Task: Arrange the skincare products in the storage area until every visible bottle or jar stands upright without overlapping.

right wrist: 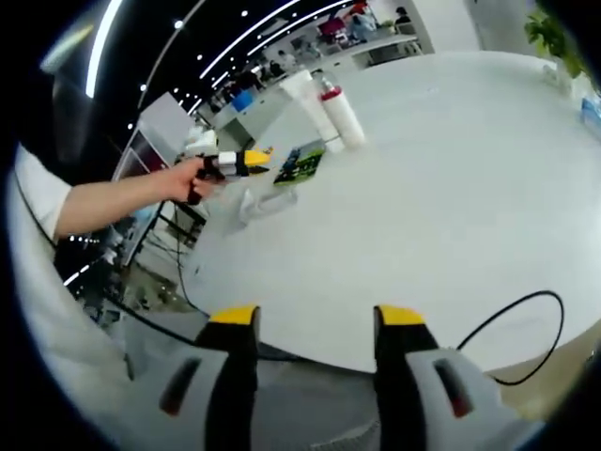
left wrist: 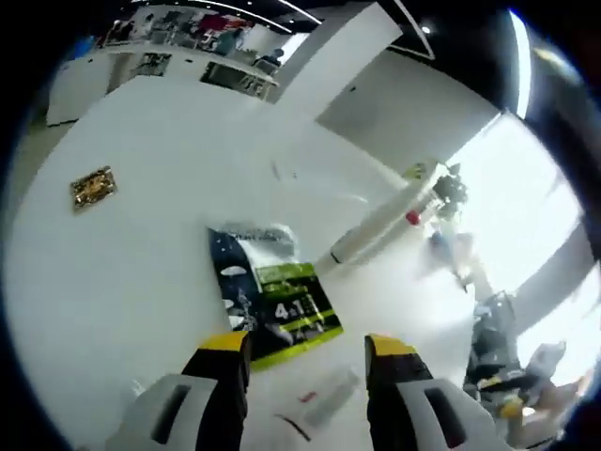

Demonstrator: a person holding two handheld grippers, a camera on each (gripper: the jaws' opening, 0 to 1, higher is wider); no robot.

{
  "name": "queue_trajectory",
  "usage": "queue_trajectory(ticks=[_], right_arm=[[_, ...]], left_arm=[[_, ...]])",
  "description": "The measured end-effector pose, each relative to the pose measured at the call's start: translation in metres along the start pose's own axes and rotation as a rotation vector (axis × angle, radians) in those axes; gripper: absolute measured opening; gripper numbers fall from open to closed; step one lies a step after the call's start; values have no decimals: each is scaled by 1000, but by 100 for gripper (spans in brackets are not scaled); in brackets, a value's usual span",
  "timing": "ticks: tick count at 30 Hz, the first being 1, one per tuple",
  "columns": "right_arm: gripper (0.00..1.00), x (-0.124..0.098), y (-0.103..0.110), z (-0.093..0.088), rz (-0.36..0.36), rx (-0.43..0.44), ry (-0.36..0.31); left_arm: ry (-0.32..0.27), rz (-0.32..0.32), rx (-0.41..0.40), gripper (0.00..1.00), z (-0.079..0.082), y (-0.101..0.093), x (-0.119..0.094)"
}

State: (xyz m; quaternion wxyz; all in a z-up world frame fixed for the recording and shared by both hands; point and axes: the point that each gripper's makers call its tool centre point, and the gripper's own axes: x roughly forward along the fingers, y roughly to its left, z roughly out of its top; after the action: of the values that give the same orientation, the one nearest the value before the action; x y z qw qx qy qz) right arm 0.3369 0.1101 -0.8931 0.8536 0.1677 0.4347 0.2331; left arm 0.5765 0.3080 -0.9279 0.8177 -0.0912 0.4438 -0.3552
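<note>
A large white table (left wrist: 131, 282) is seen in both views, and places are given from the dark sachet (left wrist: 272, 296) with a green label that lies flat on it. In the left gripper view, the left gripper (left wrist: 308, 349) is held just before the sachet's near edge, its yellow-tipped jaws spread apart with nothing between them. A small clear packet (left wrist: 324, 399) with a red mark lies flat on the table beside the sachet, between the jaws in that view. Beyond the sachet, a long white tube (left wrist: 380, 224) lies on its side, with a white bottle with a red cap (left wrist: 424, 209) close against it; whether that bottle is upright cannot be told. Well apart from the sachet, a small gold packet (left wrist: 93, 186) lies flat. In the right gripper view, the right gripper (right wrist: 315, 324) is held far from the sachet (right wrist: 300, 163), over the table's near edge (right wrist: 394, 362), its jaws released and empty. A black cable (right wrist: 512, 324) curves over that edge. The left gripper (right wrist: 246, 162), held in a hand (right wrist: 188, 178), is seen just beside the sachet, and the clear packet (right wrist: 266, 202) lies near it. The tube (right wrist: 305, 101) and the bottle (right wrist: 340, 113) are seen behind the sachet.
</note>
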Motion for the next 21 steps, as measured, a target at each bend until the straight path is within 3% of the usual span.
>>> queue_trajectory(ticks=[1, 4, 7, 11, 13, 15, 19, 21], right_arm=[[50, 0, 0, 0, 1, -1, 1], [50, -1, 2, 1, 5, -4, -5], [50, -2, 3, 1, 6, -4, -9], [50, -4, 4, 2, 8, -8, -15], [50, -5, 4, 3, 8, -6, -23], [50, -6, 4, 4, 9, -4, -28], [50, -6, 5, 5, 9, -4, -37], [50, -6, 5, 6, 9, -6, -43]], left_arm=[[12, 6, 25, 57, -4, -1, 1], [129, -7, 268, 56, -31, -15, 10], [203, 0, 384, 54, -46, -17, 14], [261, -12, 462, 36, -57, -20, 17], [293, 12, 524, 32, -62, -16, 19], [306, 11, 531, 30, -65, -16, 20], [392, 66, 713, 22, -79, -5, 21], [351, 74, 676, 22, -76, -8, 23]])
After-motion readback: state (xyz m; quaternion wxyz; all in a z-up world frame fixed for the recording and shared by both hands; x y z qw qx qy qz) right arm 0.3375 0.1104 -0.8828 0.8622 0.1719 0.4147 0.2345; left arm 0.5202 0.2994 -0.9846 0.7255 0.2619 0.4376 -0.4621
